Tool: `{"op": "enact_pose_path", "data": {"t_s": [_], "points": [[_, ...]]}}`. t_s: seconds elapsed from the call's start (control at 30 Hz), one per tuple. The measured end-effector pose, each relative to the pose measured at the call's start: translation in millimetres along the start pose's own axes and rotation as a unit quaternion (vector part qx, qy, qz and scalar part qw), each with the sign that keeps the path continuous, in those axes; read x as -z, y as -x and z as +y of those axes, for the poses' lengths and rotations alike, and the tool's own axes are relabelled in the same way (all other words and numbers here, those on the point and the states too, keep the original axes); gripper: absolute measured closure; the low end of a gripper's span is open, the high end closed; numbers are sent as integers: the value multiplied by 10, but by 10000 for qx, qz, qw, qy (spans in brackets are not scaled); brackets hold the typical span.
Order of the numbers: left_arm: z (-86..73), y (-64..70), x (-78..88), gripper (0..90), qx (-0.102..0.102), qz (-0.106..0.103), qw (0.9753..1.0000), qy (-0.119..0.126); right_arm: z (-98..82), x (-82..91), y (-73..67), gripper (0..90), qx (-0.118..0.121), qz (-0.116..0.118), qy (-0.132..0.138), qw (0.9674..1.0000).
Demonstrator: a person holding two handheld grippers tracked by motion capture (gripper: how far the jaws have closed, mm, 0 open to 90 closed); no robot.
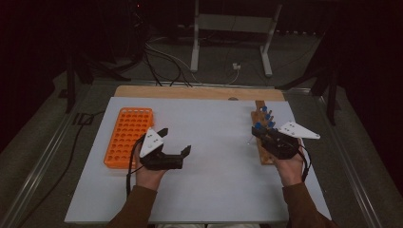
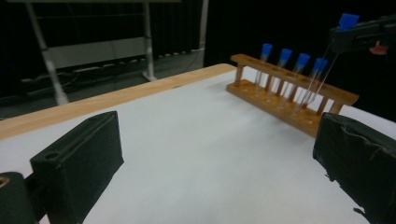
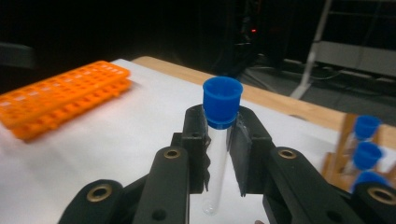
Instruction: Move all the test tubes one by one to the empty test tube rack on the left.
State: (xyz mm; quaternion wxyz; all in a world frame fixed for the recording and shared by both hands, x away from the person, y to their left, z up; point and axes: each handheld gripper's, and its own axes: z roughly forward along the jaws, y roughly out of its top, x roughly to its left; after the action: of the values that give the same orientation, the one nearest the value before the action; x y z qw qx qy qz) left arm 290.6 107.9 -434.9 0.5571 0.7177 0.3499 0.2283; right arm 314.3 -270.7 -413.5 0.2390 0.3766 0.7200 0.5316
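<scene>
Table point(image 1: 209, 190) carries orange rack point(image 1: 128, 137) at left, wooden rack point(image 1: 264, 142) at right. Left gripper point(image 1: 177, 141): jaws spread, empty, just beside orange rack (the nearer hand to it). Right gripper point(image 3: 223, 140): pinching blue-capped tube point(image 3: 219, 140) upright, clear of wooden rack; orange rack lies well across the table.
</scene>
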Motion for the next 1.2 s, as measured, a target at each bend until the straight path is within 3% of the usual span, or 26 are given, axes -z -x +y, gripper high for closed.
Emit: {"op": "enact_pose_path", "data": {"t_s": [0.03, 0.37, 0.47, 0.57, 0.6, 0.73, 0.77, 1.07, 1.2], "points": [[2, 49, -116, 27, 28, -86, 10000, -17, -7, -4, -8, 771, -37, 44, -2, 10000], [40, 257, -499, 64, 104, -572, 9983, -77, -36, -68, -119, 770, -42, 284, -46, 9996], [53, 329, -601, 118, 115, -750, 9971, -89, -52, -99, -159, 770, -47, 365, -55, 9993], [48, 413, -712, 168, 30, -937, 9954, -172, -89, -189, -273, 770, 38, 522, -153, 9985], [37, 483, -789, 181, -86, -1005, 9945, -290, -92, -206, -301, 770, 69, 558, -175, 9983], [19, 585, -882, 299, -271, -1086, 9927, -439, -86, -243, -395, 770, 159, 672, -187, 9974], [7, 635, -926, 332, -380, -1156, 9913, -512, -83, -248, -413, 770, 150, 705, -185, 9972], [4, 685, -966, 638, -522, -1416, 9870, -549, -83, -282, -488, 770, 142, 863, -222, 9959], [3, 687, -971, 713, -576, -1439, 9863, -563, -89, -288, -487, 770, 109, 888, -242, 9957]]}}
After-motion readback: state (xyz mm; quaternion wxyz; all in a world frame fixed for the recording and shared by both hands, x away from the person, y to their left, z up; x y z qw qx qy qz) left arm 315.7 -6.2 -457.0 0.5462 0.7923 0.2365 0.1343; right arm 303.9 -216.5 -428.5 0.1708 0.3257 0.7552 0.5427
